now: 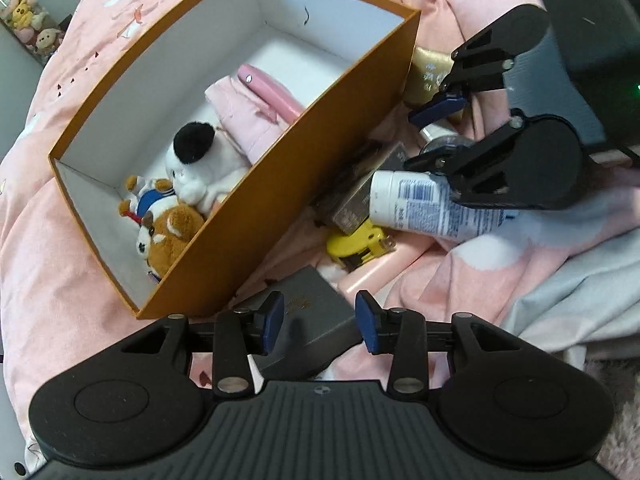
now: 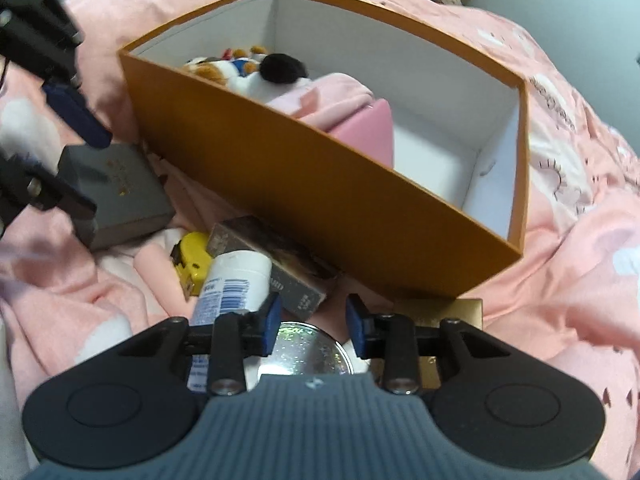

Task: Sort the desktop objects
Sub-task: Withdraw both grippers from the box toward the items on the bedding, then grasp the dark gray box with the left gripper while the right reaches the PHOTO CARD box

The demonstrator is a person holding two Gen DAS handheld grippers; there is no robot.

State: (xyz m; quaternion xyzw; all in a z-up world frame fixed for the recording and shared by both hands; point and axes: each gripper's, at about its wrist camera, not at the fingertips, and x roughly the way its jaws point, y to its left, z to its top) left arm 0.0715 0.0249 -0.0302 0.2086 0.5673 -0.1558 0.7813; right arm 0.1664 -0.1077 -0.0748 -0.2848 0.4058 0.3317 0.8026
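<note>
Both your jaws stand parted and empty, left gripper (image 1: 320,322) over the grey box (image 1: 310,320), right gripper (image 2: 312,326) above the silver tin (image 2: 304,350); plush toys (image 1: 180,196) already sit in the orange box (image 1: 320,152), while at its three o'clock side the white bottle (image 1: 420,204) and yellow tape measure (image 1: 356,242) wait.

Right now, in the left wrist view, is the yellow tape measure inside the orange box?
No, the yellow tape measure lies on the pink bedding outside the orange box, beside its long wall.
</note>
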